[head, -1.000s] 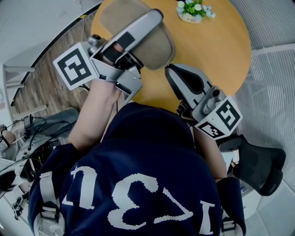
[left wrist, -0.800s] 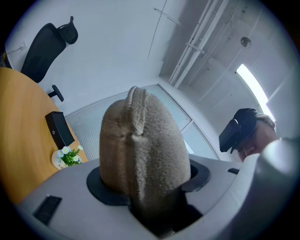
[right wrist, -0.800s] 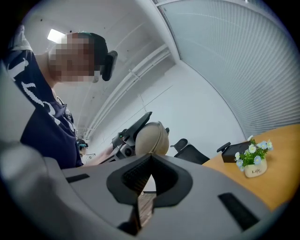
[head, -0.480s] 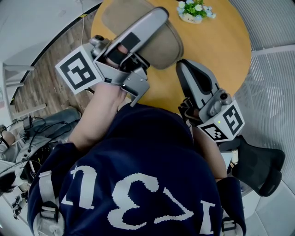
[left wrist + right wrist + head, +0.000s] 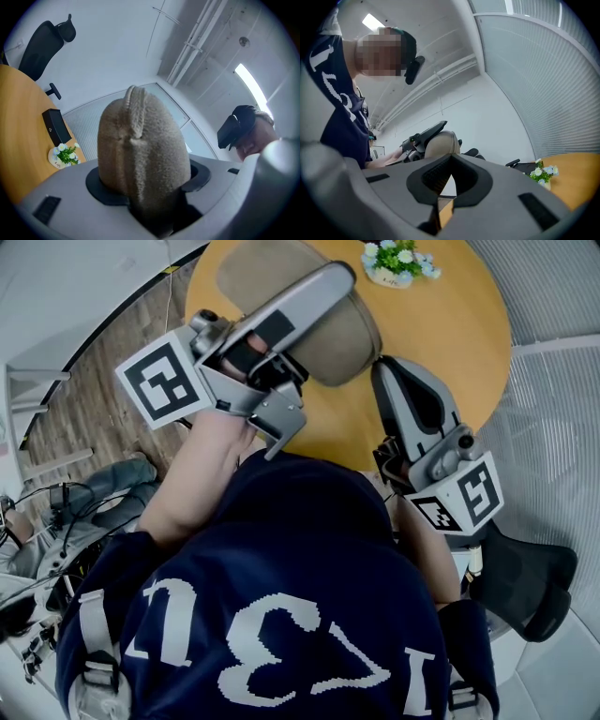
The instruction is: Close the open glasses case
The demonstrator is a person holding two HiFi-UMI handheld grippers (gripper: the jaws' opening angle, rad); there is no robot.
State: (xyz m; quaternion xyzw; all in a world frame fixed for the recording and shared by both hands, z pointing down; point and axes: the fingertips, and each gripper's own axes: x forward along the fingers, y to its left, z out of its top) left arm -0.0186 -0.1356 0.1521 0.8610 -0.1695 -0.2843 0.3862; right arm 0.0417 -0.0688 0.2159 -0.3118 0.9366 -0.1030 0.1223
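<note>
Glasses case (image 5: 140,150) in left hand-held gripper (image 5: 330,294)

Head view: the upper jaw of my left gripper (image 5: 330,294) lies across the glasses case (image 5: 258,273); the other jaw sits beneath the case, unseen. The top edge of the frame cuts off the case's far end and the flowers (image 5: 394,259). My torso covers the near rim of the table (image 5: 469,324).

Left gripper view: the case's base sinks into the dark gap between my jaws. Whether the lid is fully shut, cannot tell. Black box (image 5: 56,125) on the table: too small to identify.
</note>
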